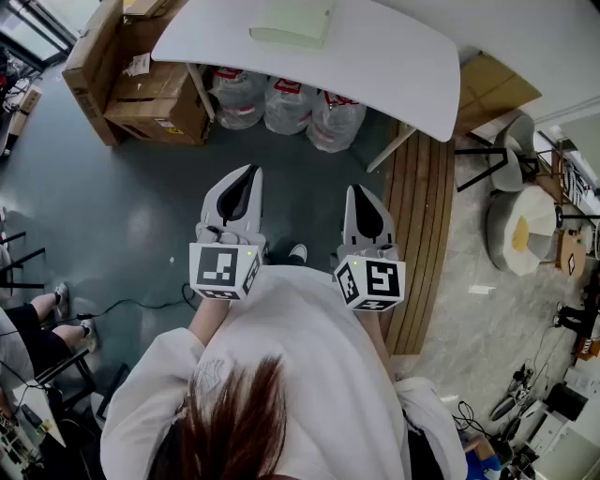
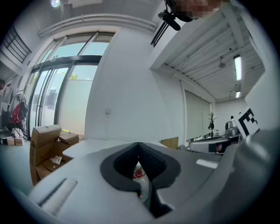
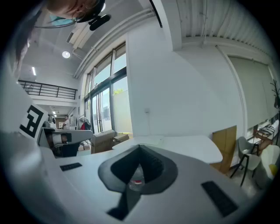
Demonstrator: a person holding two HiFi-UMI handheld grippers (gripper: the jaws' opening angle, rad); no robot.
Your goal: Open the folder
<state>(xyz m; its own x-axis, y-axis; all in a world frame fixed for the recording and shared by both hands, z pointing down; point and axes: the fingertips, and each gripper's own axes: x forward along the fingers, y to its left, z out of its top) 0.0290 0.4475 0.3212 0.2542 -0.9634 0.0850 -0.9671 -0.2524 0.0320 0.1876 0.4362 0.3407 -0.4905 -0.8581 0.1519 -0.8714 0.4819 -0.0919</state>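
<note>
Tools first: your left tool (image 1: 250, 171) is closed, its dark pads pressed tip to tip, and the left gripper view shows the same meeting point with only a small oval gap behind it. Your right tool (image 1: 357, 190) is closed too, its pads touching at the tips in the right gripper view. Both tools grip only their own pads. You hold them side by side and a little apart, just in front of your white shirt (image 1: 309, 375). Both point away from you over the grey floor (image 1: 141, 216), with the square-marker cubes nearest your body.

The pale green folder (image 1: 292, 22) lies flat and shut on the white worktop (image 1: 394, 66), near its far side and left of its middle. It is well apart from both tools; neither touches it or the worktop.

Under the worktop's near edge stand three clear plastic water bottles (image 1: 281, 103) with red labels, in a row and touching one another. One of them shows through the gap behind the pads in each gripper view. To the left of the worktop sit brown cardboard boxes (image 1: 141, 80), stacked and partly open. On your right a strip of wooden planks (image 1: 422, 234) runs along the floor from the worktop toward you, and a pale chair with black legs (image 1: 511, 150) stands just beyond it. A thin black cable (image 1: 141, 305) trails over the floor on your left. The toe of your shoe (image 1: 297, 253) shows between the tools.
</note>
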